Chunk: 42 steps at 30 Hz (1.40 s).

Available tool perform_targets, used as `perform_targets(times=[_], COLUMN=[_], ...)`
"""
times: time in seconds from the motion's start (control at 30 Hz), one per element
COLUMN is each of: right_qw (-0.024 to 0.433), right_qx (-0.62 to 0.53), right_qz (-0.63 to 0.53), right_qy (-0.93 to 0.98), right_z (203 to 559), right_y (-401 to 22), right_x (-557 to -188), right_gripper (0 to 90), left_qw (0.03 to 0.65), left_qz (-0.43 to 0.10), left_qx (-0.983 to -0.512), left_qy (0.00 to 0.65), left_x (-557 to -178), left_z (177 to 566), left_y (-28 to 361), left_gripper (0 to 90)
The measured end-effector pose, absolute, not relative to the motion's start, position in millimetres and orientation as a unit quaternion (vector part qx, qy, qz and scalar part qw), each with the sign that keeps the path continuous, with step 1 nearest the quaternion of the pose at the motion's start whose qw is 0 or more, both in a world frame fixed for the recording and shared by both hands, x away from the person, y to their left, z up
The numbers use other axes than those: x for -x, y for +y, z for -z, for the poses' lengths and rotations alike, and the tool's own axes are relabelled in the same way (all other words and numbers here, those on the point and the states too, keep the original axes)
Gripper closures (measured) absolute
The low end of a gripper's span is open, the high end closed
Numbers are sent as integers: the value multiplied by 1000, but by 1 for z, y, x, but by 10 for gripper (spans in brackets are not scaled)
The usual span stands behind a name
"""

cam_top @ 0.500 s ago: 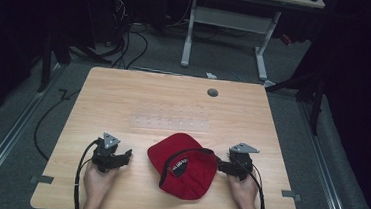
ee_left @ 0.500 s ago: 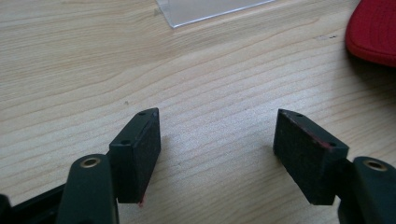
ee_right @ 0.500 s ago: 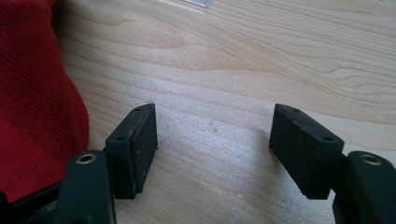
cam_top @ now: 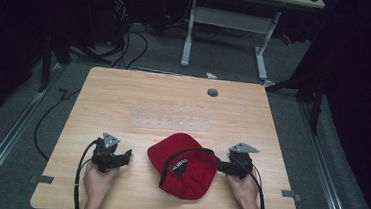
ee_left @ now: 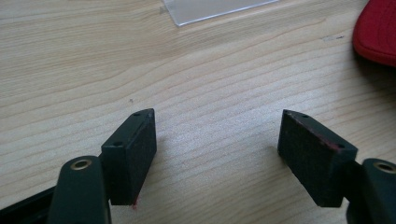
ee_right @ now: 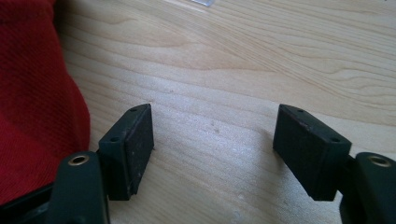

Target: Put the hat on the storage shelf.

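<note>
Here, both hand-held grippers wide open — left [cam_top: 128, 156], right [cam_top: 218, 164] — empty, beside red cap [cam_top: 184, 172].

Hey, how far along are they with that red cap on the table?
Nothing looks done yet: the red cap lies upside down on the table, its inside facing up. Nothing is in hand: the left gripper is open over bare wood, apart from the cap, and the right gripper is open with the cap's fabric just beside one jaw. Gripping and handling the cap is all still ahead.
</note>
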State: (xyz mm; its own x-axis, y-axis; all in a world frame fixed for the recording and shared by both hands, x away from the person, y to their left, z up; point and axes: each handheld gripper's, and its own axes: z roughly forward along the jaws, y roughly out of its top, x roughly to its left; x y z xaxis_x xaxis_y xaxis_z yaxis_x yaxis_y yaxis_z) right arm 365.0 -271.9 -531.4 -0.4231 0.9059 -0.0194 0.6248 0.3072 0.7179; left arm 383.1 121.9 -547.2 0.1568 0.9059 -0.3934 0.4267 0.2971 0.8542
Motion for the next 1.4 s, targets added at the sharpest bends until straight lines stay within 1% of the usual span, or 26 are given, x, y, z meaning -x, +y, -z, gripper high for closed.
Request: perform_targets(times=[0.17, 0.2, 0.23, 0.27, 0.3, 0.33, 0.53, 0.67, 0.8, 0.97, 1.07, 1.23, 1.33, 1.4], right_qw=[217, 216, 220, 220, 220, 218, 214, 205, 202, 212, 201, 203, 192, 175], right_qx=[-493, -494, -496, -496, -501, -505, -513, -523, -526, -519, -506, -481, -459, -453], right_qz=[-325, -325, -324, -324, -323, -325, -346, -360, -374, -392, -413, -434, -448, -455], right_qy=[778, 777, 775, 775, 772, 769, 756, 745, 737, 730, 730, 734, 743, 747], right_z=[531, 531, 530, 530, 530, 529, 525, 520, 515, 504, 493, 480, 473, 472], right_y=[-273, -274, -275, -275, -276, -277, -284, -289, -294, -300, -304, -302, -297, -292], right_x=[-365, -365, -365, -365, -364, -364, -364, -362, -359, -350, -342, -334, -329, -329], right_gripper=[317, 331, 364, 364, 408, 422, 477, 493, 495, 486, 475, 452, 421, 398], left_qw=[528, 528, 528, 528, 528, 528, 527, 528, 527, 527, 527, 527, 527, 527], left_qz=[-227, -226, -227, -227, -227, -227, -226, -226, -227, -227, -227, -227, -227, -227], left_qx=[-548, -548, -548, -548, -548, -548, -548, -548, -548, -548, -548, -548, -548, -548], left_qy=[608, 609, 608, 608, 608, 608, 609, 609, 609, 609, 609, 609, 609, 609], left_x=[-383, -383, -383, -383, -383, -383, -383, -383, -383, -383, -383, -383, -383, -383], left_z=[547, 547, 547, 547, 547, 547, 547, 547, 547, 547, 547, 547, 547, 547], left_y=[122, 122, 122, 122, 122, 122, 122, 122, 122, 122, 122, 122, 122, 122], left_gripper=[283, 283, 282, 282, 282, 282, 282, 282, 282, 281, 281, 282, 282, 281])
